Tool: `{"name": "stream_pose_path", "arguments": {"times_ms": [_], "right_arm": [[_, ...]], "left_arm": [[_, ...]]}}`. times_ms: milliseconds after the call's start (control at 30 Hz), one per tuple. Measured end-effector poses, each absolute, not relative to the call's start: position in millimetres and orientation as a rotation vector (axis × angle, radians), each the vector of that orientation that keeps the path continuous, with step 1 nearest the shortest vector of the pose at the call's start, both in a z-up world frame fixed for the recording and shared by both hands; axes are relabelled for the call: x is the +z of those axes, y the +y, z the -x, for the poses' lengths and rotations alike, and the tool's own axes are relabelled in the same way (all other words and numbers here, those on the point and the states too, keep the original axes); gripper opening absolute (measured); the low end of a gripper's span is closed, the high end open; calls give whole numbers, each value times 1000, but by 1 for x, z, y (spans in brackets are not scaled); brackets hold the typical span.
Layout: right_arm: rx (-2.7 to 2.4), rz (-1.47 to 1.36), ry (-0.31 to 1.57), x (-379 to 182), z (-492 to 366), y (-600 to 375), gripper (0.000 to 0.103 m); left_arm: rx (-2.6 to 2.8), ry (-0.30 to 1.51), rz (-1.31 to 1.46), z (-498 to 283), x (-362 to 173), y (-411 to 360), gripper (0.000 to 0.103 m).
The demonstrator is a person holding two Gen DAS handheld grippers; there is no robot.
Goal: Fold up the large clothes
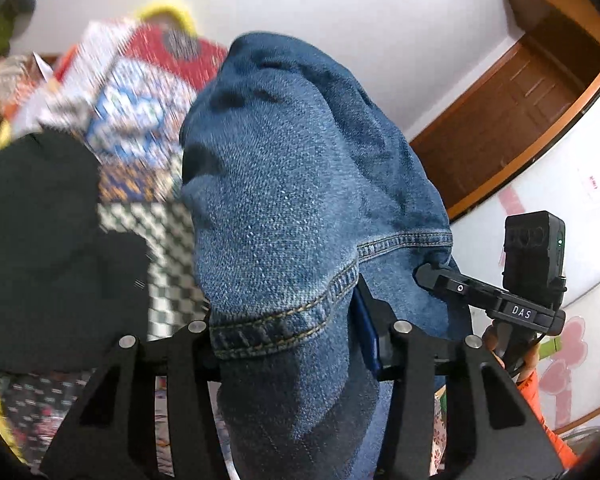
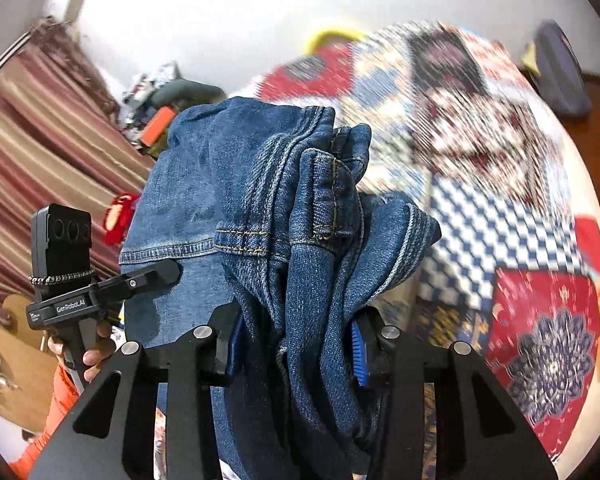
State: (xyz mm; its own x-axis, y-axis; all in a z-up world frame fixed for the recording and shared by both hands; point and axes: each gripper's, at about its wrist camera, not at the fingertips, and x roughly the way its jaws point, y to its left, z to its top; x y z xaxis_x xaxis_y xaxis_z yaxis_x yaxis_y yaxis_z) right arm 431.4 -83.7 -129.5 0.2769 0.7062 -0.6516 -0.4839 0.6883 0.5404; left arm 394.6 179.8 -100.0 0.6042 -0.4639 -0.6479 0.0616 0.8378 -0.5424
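Right wrist alone shows jeans (image 2: 260, 200) belt loop (image 2: 332, 196), striped curtain (image 2: 40, 140).

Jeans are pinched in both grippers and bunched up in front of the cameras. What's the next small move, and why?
Probably draw the two grippers apart to pull the denim taut. The left gripper clamps a hemmed edge of the jeans, and the right gripper clamps a thick bunch of seams. The fabric piles in folds above both, so it likely needs spreading before laying it on the patterned bedspread to fold.

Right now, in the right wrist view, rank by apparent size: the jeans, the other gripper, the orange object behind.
1. jeans, though closeness to the camera inflates them.
2. left gripper.
3. orange object, small and distant.
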Motion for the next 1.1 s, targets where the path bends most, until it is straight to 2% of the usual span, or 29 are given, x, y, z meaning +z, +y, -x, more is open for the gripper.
{"name": "stream_pose_path", "arguments": {"times_ms": [267, 433, 567, 800, 900, 1000, 1100], "right_arm": [[927, -217, 929, -87, -431, 6, 38], [990, -197, 947, -93, -445, 74, 38], [1018, -188, 993, -117, -459, 116, 38], [1001, -163, 1142, -197, -485, 176, 38], [954, -148, 1207, -230, -494, 193, 40], [922, -161, 1255, -255, -505, 196, 45], [916, -138, 1265, -252, -503, 191, 49]], "left_arm": [[-215, 777, 484, -351, -42, 271, 48], [-133, 782, 514, -348, -47, 333, 48], [-79, 815, 540, -353, -71, 370, 48], [-6, 940, 592, -379, -154, 422, 48], [-1, 968, 617, -387, -190, 437, 53], [-18, 966, 643, -389, -200, 439, 56], [11, 973, 592, -388, -194, 433, 61]]}}
